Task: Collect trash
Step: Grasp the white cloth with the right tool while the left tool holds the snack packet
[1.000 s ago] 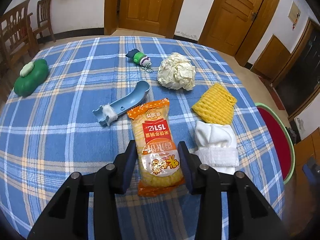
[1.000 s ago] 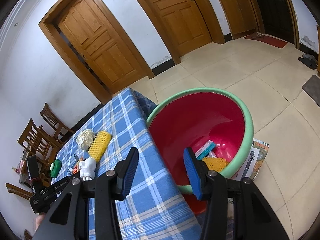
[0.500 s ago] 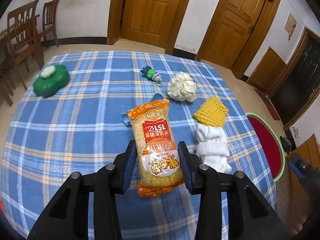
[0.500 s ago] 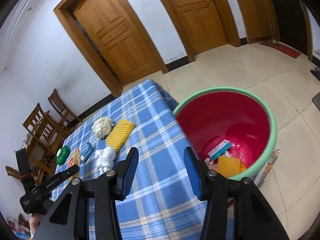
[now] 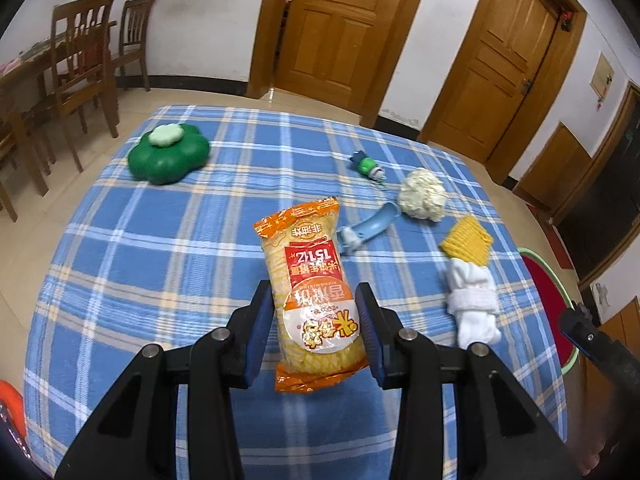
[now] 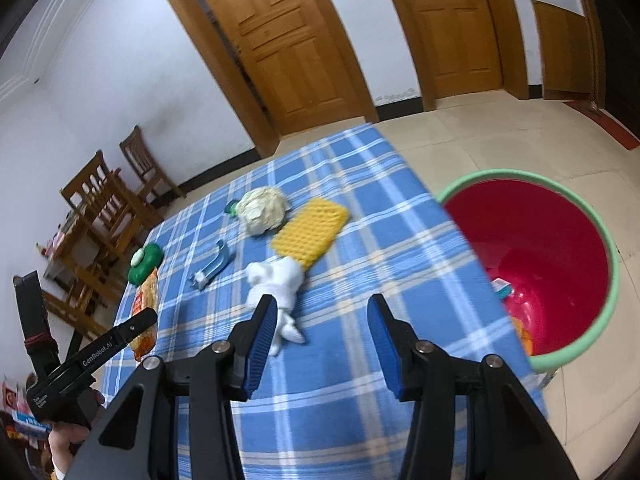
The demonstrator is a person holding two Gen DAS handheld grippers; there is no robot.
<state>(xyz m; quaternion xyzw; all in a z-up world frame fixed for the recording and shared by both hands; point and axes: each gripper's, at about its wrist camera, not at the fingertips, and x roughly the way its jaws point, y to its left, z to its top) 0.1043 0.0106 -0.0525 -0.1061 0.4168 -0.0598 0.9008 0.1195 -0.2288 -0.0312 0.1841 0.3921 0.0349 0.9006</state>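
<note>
An orange snack packet hangs above the blue checked tablecloth, with my left gripper shut on its lower half. The same packet shows at the left of the right wrist view, beside the left gripper's body. My right gripper is open and empty over the table's near right part, just short of a white cloth bundle. A red basin with a green rim stands on the floor to the right, with some wrappers inside.
On the cloth lie a crumpled paper ball, a yellow foam net, a white cloth bundle, a blue plastic scoop, a small green toy and a green flower-shaped box. Wooden chairs stand far left.
The left gripper has risen and drawn back with the packet, which now hangs clear of the cloth. The right gripper has swung left from above the basin to over the table.
</note>
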